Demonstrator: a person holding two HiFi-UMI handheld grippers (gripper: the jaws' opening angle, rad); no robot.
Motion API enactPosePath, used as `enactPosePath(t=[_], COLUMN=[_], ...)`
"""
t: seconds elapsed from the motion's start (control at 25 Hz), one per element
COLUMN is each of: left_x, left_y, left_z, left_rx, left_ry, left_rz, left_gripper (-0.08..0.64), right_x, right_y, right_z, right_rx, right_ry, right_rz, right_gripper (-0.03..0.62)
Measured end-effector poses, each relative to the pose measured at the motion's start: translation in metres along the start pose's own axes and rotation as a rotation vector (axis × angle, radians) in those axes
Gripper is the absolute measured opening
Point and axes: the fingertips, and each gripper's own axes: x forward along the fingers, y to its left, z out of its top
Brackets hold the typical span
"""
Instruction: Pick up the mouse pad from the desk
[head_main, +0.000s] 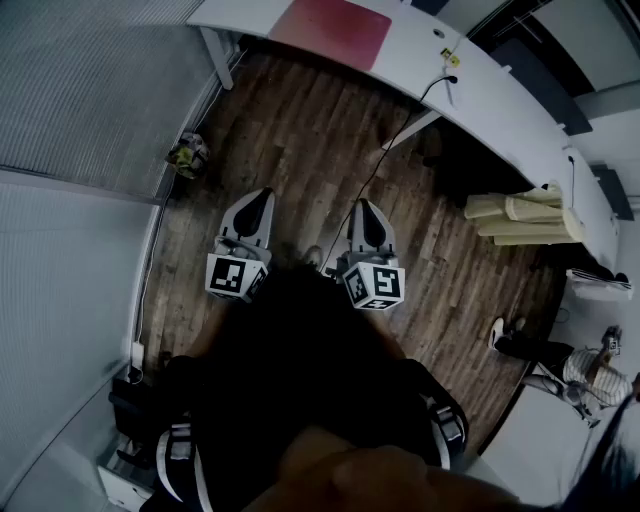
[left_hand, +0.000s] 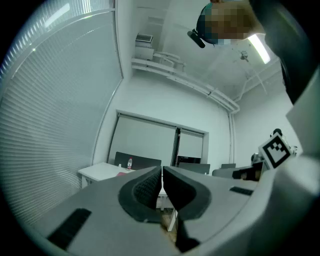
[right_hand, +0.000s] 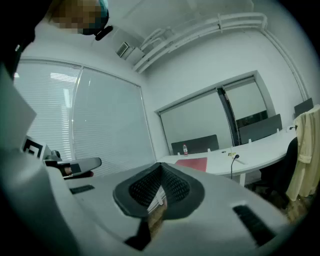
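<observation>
mouse pad (head_main: 335, 28), a red rectangle, is lying flat on the white desk (head_main: 480, 75), toward the desk's left end in the head view, and nothing is touching it. the left gripper (head_main: 262, 195) and the right gripper (head_main: 366, 205) are hovering side by side over the wooden floor (head_main: 290, 120), well short of the desk's front edge, both pointing toward the desk. the left gripper's jaws are pressing together with nothing between them, and the right gripper's jaws are likewise sitting closed and empty. a small bottle (right_hand: 185, 148) is standing on the desk just behind the mouse pad in the right gripper view. a black cable (head_main: 395, 140) is hanging from the desk's front edge to the floor, right of the mouse pad. a cream garment (head_main: 525, 218) is hanging by the desk's right part.
</observation>
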Motion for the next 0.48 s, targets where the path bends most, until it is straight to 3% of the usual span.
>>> enactPosePath(t=[0.08, 0.48], left_x=[0.0, 0.006], left_y=[0.002, -0.019], left_z=[-0.002, -0.001], left_rx=[0.021, 0.009], left_ry=[-0.043, 0.0], left_rz=[0.0, -0.006], left_gripper=[0.009, 0.009], right_x=[0.0, -0.006], right_y=[0.001, -0.01], right_z=[0.0, 0.001], right_rx=[-0.003, -0.011], right_ry=[-0.002, 0.001], right_rz=[0.001, 0.025], right_gripper=[0.002, 0.002])
